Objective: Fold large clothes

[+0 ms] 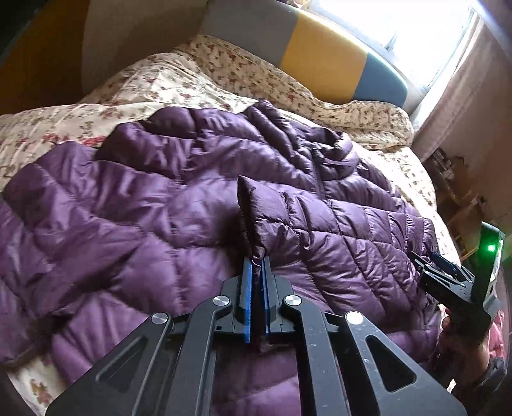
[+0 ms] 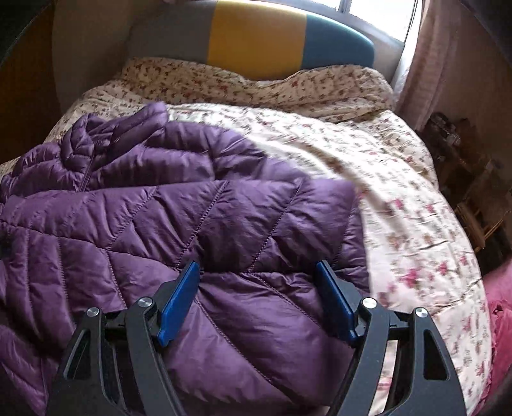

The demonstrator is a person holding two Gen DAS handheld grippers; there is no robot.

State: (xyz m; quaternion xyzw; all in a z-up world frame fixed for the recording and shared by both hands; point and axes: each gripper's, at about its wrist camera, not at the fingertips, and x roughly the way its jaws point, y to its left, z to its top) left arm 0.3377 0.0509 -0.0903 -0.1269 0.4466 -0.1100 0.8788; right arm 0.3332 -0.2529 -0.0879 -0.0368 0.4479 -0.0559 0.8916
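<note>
A purple quilted down jacket [image 1: 166, 204] lies spread on a bed with a floral cover [image 1: 64, 118]. My left gripper [image 1: 257, 260] is shut on a raised fold of the jacket's fabric, which stands up between the blue pads. In the right wrist view the jacket [image 2: 160, 217] fills the left and middle. My right gripper [image 2: 259, 268] is open, its blue pads [image 2: 179, 300] wide apart over the jacket's near right part, holding nothing. The right gripper also shows in the left wrist view [image 1: 448, 275], at the jacket's right edge.
A grey, yellow and blue headboard cushion [image 2: 256, 38] stands at the far end under a bright window [image 1: 400, 28]. A pink curtain [image 2: 425, 57] hangs at the right. Cluttered furniture [image 2: 464, 166] stands beside the bed on the right. Bare floral cover [image 2: 400, 198] lies right of the jacket.
</note>
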